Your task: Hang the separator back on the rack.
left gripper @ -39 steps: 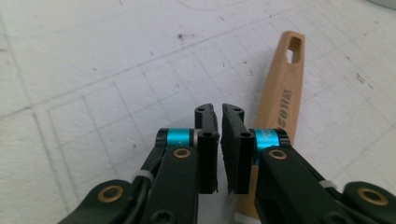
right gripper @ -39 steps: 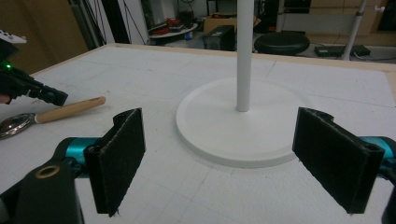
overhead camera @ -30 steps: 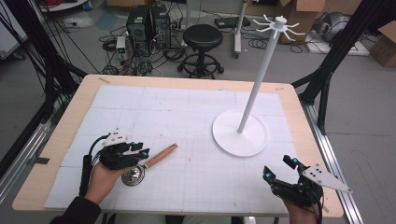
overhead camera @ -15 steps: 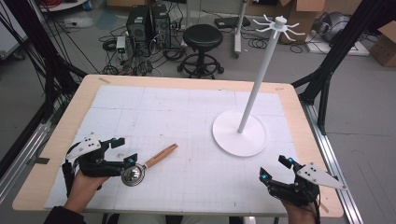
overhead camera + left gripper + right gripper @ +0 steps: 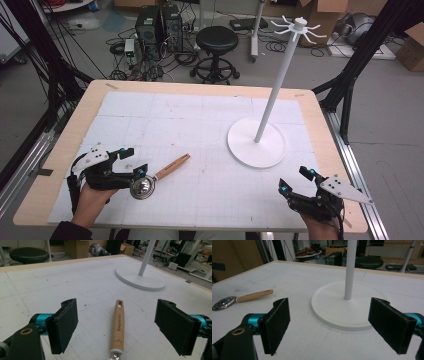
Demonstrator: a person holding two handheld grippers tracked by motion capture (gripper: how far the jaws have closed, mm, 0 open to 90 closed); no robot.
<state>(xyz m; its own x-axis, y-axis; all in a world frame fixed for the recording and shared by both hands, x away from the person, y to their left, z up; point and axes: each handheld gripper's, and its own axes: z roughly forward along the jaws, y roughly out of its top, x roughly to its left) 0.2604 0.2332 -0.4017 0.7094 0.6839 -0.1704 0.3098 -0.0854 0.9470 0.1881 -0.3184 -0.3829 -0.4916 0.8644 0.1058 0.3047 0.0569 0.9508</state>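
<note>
Fingers of both grippers stand released, left gripper (image 5: 131,161) beside the wooden-handled scoop (image 5: 159,174).

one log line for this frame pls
left gripper: open, astride wooden-handled steel scoop | right gripper: open, holding nothing, near table edge | white hook stand: upright, bare hooks

A metal scoop with a wooden handle (image 5: 159,177) lies before me near the table's (image 5: 200,86) front edge, left of centre. A white hook stand (image 5: 276,85) rises toward the right edge on the gridded mat (image 5: 190,130). A black stool (image 5: 216,40) sits beyond the far edge.
</note>
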